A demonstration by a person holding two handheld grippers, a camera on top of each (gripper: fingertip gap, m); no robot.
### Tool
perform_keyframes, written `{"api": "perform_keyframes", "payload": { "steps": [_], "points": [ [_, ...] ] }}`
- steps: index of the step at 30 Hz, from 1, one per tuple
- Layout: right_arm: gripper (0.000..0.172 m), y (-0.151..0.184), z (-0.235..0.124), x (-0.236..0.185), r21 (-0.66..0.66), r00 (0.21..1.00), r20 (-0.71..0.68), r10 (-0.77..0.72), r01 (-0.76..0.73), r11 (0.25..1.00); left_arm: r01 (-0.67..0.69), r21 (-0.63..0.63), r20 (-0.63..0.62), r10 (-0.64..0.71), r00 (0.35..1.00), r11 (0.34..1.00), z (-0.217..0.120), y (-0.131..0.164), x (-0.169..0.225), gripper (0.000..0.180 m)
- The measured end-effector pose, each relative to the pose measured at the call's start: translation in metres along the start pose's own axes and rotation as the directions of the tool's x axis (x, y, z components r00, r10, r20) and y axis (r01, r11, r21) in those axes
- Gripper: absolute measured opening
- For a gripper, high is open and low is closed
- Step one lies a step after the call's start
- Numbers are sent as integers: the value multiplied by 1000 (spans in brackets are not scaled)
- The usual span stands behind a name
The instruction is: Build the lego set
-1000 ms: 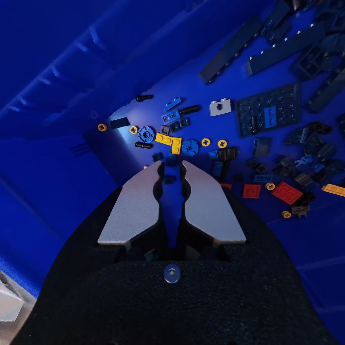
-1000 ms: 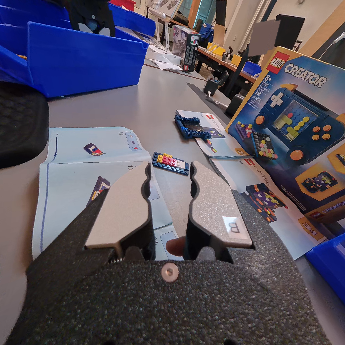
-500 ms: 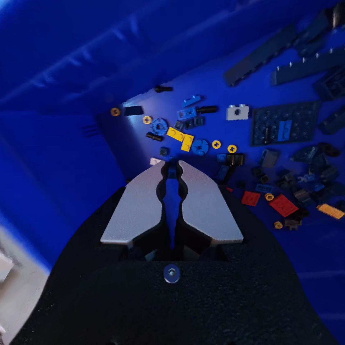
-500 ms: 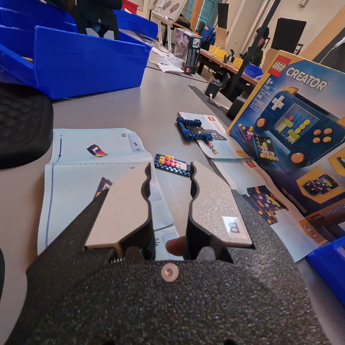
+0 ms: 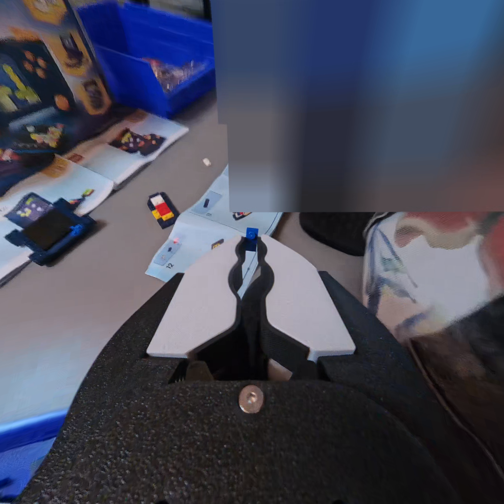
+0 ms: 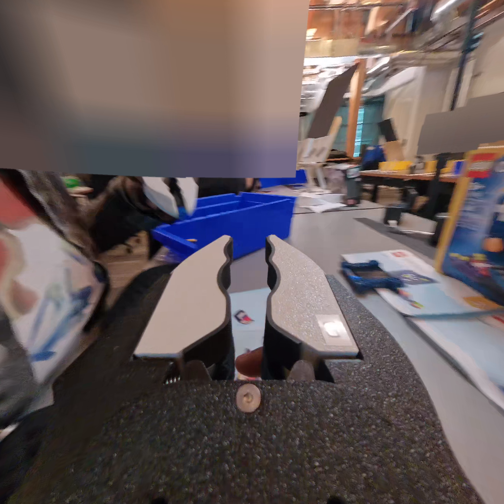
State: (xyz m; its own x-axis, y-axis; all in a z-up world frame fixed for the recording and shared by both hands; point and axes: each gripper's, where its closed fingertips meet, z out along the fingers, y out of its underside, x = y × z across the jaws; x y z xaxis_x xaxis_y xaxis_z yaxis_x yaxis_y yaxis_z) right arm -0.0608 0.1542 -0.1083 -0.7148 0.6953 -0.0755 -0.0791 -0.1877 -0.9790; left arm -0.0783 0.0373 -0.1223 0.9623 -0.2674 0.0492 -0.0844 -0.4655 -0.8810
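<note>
Blue bins (image 6: 245, 218), open booklets (image 5: 114, 163) and a toy box (image 5: 41, 81) on the table (image 5: 68, 300).

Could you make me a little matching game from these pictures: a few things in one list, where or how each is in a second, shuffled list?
Things:
1. small blue plate piece
2. right gripper
3. small dark plate build with red, yellow and white tiles
4. big toy box

States or places:
A. jaws apart, nothing between them
B. standing upright at the table's edge
C. pinched at the tips of the left gripper
D. lying flat on the grey table beside the open instruction booklet

Pairs: 1-C, 2-A, 3-D, 4-B
</note>
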Motion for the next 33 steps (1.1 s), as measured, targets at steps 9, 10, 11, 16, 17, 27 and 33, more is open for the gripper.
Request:
{"api": "perform_keyframes", "payload": {
  "steps": [9, 10, 11, 16, 17, 27, 33],
  "points": [
    [17, 32, 31, -73, -192, 962, 273, -12, 66, 979, -93, -43, -3, 92, 996, 995, 67, 10, 26, 7],
    [15, 35, 31, -75, -207, 961, 277, -17, 77, 975, -101, -35, -6, 101, 995, 994, 68, 8, 28, 7],
    [13, 37, 31, -75, -218, 962, 273, -21, 83, 972, -106, -30, -6, 106, 994, 994, 68, 7, 30, 7],
    [12, 46, 31, -72, -269, 963, 267, -27, 102, 958, -117, -19, -3, 117, 993, 993, 66, 4, 32, 7],
    [11, 48, 31, -73, -278, 963, 269, -31, 109, 954, -118, -17, -3, 118, 993, 993, 66, 5, 32, 7],
    [8, 57, 32, -73, -315, 958, 282, -41, 133, 940, -128, -31, -17, 128, 992, 991, 66, 11, 30, 7],
    [7, 61, 33, -72, -343, 957, 285, -59, 159, 926, -119, -30, -19, 118, 993, 992, 66, 14, 29, 7]
  ]
}}
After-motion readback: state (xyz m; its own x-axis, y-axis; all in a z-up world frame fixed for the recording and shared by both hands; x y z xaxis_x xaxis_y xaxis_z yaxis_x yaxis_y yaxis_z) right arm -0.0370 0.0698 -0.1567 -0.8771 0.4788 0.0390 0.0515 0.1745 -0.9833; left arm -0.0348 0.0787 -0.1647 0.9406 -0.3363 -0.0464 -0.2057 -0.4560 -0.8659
